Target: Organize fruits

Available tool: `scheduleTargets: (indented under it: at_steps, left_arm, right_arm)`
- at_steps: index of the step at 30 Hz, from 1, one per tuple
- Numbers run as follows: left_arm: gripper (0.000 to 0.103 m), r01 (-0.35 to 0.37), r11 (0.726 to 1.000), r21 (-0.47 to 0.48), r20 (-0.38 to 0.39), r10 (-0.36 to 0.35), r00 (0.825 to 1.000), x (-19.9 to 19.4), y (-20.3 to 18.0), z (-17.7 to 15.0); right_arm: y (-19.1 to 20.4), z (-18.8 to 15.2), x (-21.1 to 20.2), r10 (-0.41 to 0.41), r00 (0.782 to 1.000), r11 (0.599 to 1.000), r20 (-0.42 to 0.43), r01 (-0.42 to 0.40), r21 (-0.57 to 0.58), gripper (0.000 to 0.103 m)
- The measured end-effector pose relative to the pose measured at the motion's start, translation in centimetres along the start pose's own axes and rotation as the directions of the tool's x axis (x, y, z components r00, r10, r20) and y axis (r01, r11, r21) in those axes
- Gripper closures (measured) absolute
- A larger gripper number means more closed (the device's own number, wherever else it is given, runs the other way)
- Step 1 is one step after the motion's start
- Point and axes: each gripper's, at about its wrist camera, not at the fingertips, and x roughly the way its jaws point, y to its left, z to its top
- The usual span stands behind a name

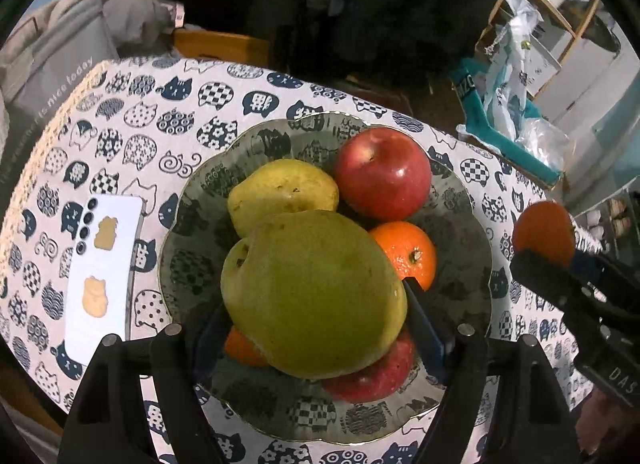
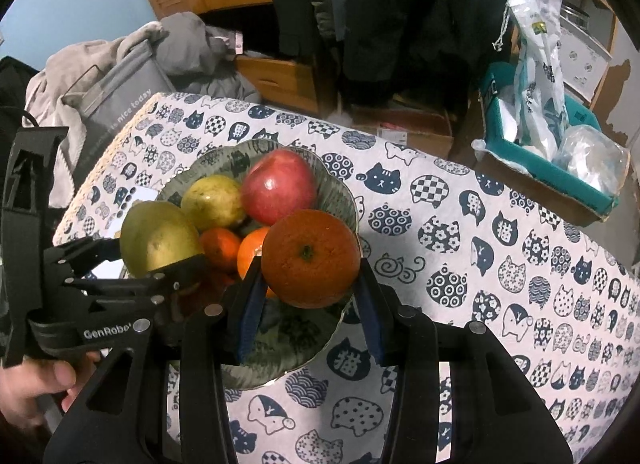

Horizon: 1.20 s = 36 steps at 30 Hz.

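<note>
**Inspector:** State of the fruit?

**Operator:** My left hand-held gripper is clamped on a green pear, poised over the glass bowl. My right hand-held gripper is clamped on an orange at the bowl's near edge. Already in the bowl: a red apple, a yellow pear, a mandarin.

**Inspector:** Step in hand?

**Operator:** Placing, I judge. Next I must lower each fruit into a free gap, then part the jaws. The bowl sits on the cat-print counter.
</note>
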Motion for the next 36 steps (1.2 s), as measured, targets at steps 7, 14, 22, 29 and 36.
scheduleTargets:
  at_steps: [7,14,22,29,36]
  left_arm:
    - [0.014,-0.005,1.000,-0.006,0.021,0.005,1.000,-1.2,0.1,-0.1]
    - [0.013,-0.048,0.999,0.025,0.029,0.047,0.998,-2.9,0.0,-1.2]
    - [0.013,-0.085,0.996,0.030,0.072,0.083,0.994,-5.8,0.3,-1.5]
    - [0.014,-0.076,0.996,0.044,0.140,0.069,0.988,-8.9,-0.6,-1.4]
    - [0.014,-0.069,0.996,0.060,0.212,0.055,0.976,-12.2,-1.7,-1.1]
  right_arm:
    - [-0.2,-0.2,0.9,0.017,1.000,1.000,-0.026,-0.016,0.016,0.060]
    - [0.1,-0.7,2.3,0.043,0.996,0.999,-0.076,-0.042,0.013,0.060]
    - [1.0,-0.9,2.9,0.060,0.993,0.998,-0.098,-0.060,0.005,0.050]
    - [0.9,0.0,-0.1,0.025,0.999,1.000,-0.020,-0.025,0.004,0.046]
    - [1.3,1.0,-4.7,-0.051,0.994,0.999,0.098,0.052,-0.012,0.040]
